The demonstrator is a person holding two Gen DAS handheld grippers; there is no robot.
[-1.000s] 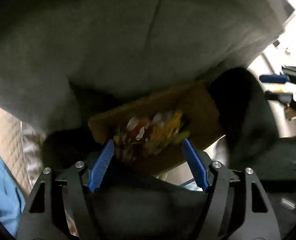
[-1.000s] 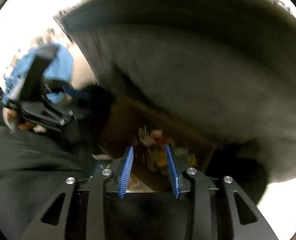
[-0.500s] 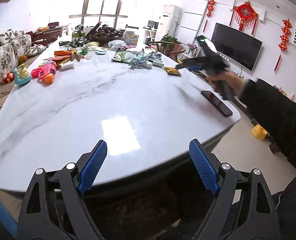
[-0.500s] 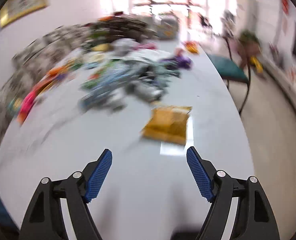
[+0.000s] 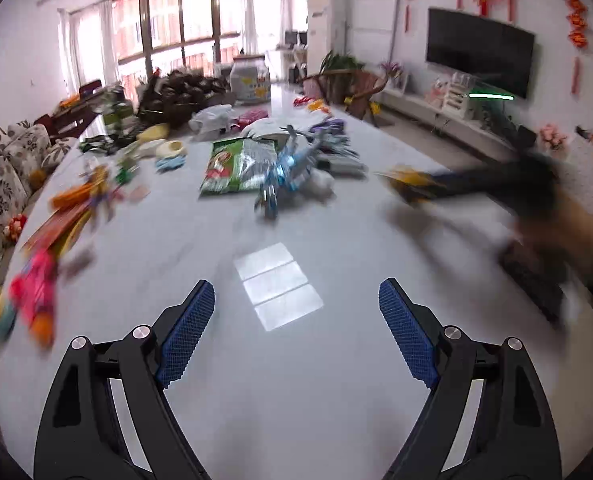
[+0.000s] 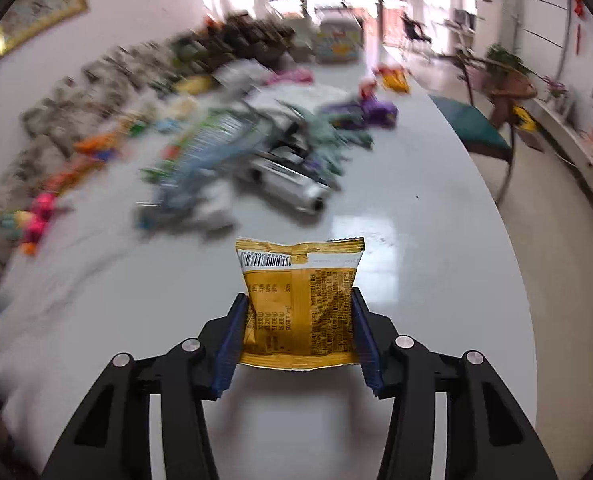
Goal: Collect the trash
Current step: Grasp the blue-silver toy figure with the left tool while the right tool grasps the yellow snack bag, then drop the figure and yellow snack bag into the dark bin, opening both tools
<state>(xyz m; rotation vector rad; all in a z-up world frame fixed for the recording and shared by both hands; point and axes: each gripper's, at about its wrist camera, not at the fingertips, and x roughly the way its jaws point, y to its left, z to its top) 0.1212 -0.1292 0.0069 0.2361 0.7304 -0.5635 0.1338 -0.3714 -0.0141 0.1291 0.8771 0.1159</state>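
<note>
The right gripper has just been closing, its blue pads now pressing both sides of a yellow snack packet lying on the white table. Toy clutter lies towards 12 o'clock. The left gripper hangs spread apart, nothing between its fingers.

A glossy, pale, faintly veined stone-like top is shown on the counter, with window light mirrored in it. The yellow snack packet is seen to be crinkled, shiny plastic film. On it, rough-textured blue pads are carried by the right gripper, whose matt black plastic arms are fixed with bright metal pins.
</note>
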